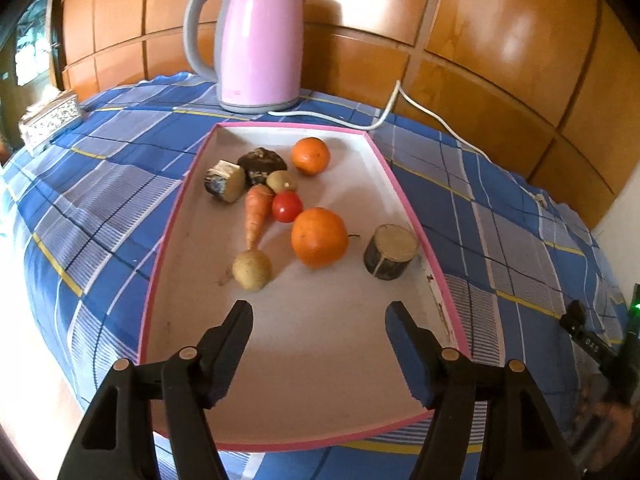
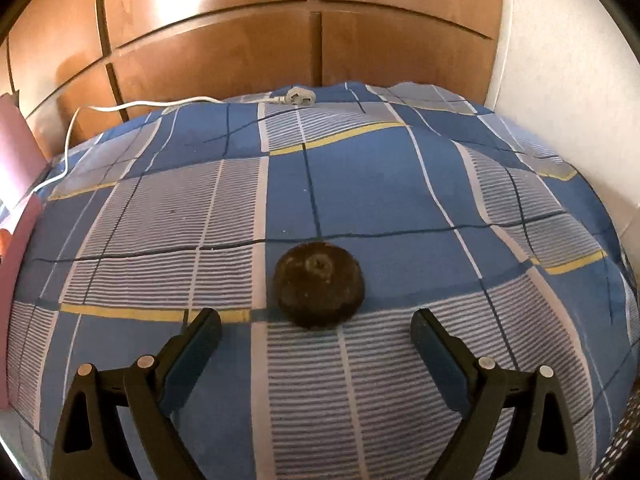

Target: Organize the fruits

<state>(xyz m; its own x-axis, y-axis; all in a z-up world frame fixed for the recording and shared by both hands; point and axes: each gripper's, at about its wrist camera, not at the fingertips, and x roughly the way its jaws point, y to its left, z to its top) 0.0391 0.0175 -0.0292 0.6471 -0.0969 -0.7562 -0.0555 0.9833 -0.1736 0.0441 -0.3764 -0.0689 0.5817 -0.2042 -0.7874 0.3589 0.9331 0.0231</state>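
Over the tray (image 1: 404,196), left gripper (image 1: 319,314) gapes empty (right likewise).

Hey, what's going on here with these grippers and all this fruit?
A person is sorting produce with two handheld grippers. The left gripper hangs open and empty over a pink-rimmed tray holding oranges, a carrot, a tomato and more. The right gripper is open just short of a dark round fruit on the checked cloth. Nothing is held.

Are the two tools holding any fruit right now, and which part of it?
No. The left tool is open over the tray; the right tool is open near the dark round fruit, not gripping it.
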